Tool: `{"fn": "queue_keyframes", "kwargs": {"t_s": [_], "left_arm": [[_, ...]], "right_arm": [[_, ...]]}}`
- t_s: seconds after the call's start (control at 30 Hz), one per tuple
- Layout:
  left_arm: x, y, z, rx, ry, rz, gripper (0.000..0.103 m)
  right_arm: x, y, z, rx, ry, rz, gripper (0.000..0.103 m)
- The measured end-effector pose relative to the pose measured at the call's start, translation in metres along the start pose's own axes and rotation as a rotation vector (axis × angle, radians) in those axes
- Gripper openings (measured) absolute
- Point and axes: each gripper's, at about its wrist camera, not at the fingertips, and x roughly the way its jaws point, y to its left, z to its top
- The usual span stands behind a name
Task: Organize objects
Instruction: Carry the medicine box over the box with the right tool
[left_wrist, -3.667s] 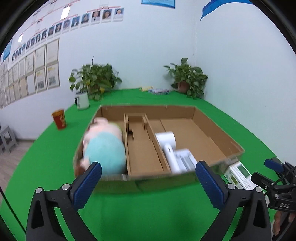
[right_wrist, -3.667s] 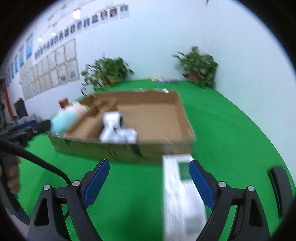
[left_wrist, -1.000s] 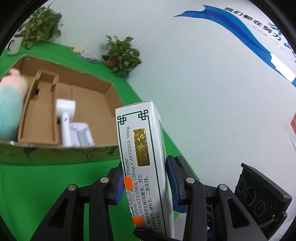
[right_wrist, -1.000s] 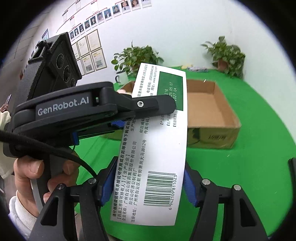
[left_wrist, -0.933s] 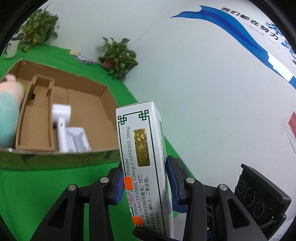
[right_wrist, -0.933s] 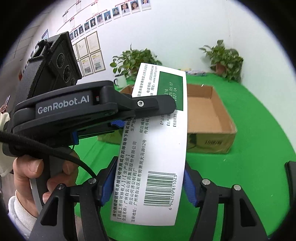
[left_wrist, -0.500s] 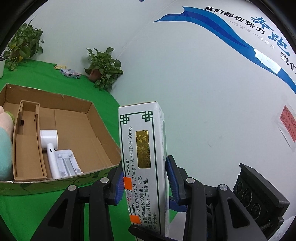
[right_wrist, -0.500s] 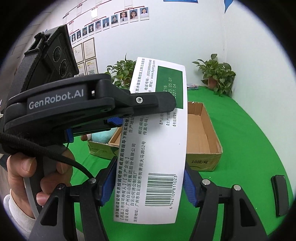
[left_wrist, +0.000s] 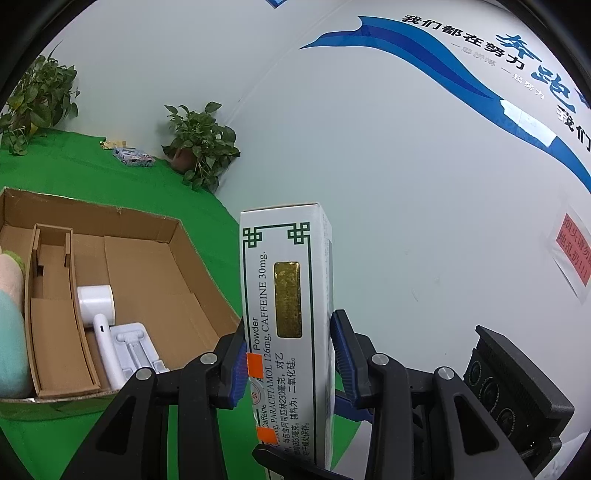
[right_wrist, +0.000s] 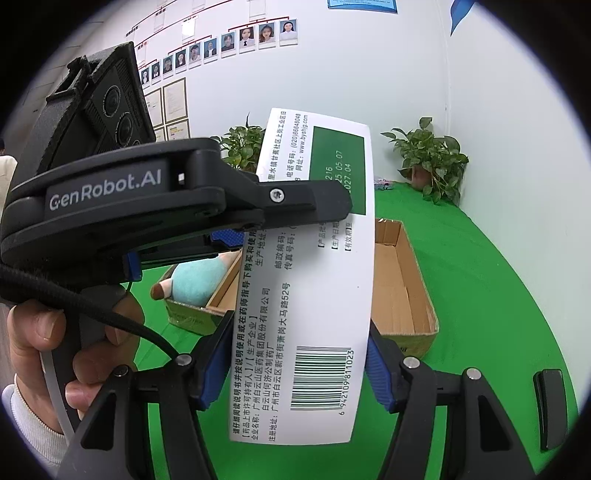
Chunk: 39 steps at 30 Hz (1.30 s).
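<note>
both tongs, left (left_wrist: 288, 363) and right (right_wrist: 293, 369), are clamped on my medicine box (left_wrist: 286, 295); light, thin card, crushable, so i'd grip flat faces gently.

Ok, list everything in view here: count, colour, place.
white and green medicine box: one, held above the green table, gripped by both tongs
brown cardboard tray: one, on green table
white hair dryer: one, in tray's large right compartment
white folding stand: one, beside dryer
teal and pink plush toy: one, tray's left compartment
potted green plants: two, far table edge
small patterned packet: one, far edge
left tongs: black, blue pads, shut on box
right tongs: black, shut on box
hand: one, holding left tongs
</note>
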Motion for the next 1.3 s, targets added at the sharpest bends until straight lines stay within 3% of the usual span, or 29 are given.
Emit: {"fn": "queue_keyframes", "kwargs": {"t_s": [0.2, 0.37, 0.63, 0.83, 1.13, 1.3], "left_arm": [[0.01, 0.004, 0.028, -0.011, 0.003, 0.0, 0.038], [0.027, 0.015, 0.074, -0.048, 0.016, 0.024, 0.038], [0.069, 0.046, 0.121, -0.101, 0.061, 0.076, 0.038], [0.117, 0.095, 0.112, -0.175, 0.139, 0.113, 0.038], [0.186, 0.18, 0.061, -0.322, 0.286, 0.171, 0.037], [0.212, 0.214, 0.039, -0.4, 0.355, 0.177, 0.039]], "right_arm": [[0.016, -0.001, 0.016, -0.006, 0.001, 0.002, 0.062], [0.035, -0.014, 0.057, -0.013, 0.028, 0.032, 0.062], [0.082, -0.046, 0.093, 0.046, 0.127, 0.096, 0.062], [0.129, -0.073, 0.078, 0.093, 0.235, 0.135, 0.062], [0.202, -0.103, 0.035, 0.177, 0.437, 0.198, 0.062], [0.222, -0.108, 0.016, 0.201, 0.503, 0.193, 0.062]]}}
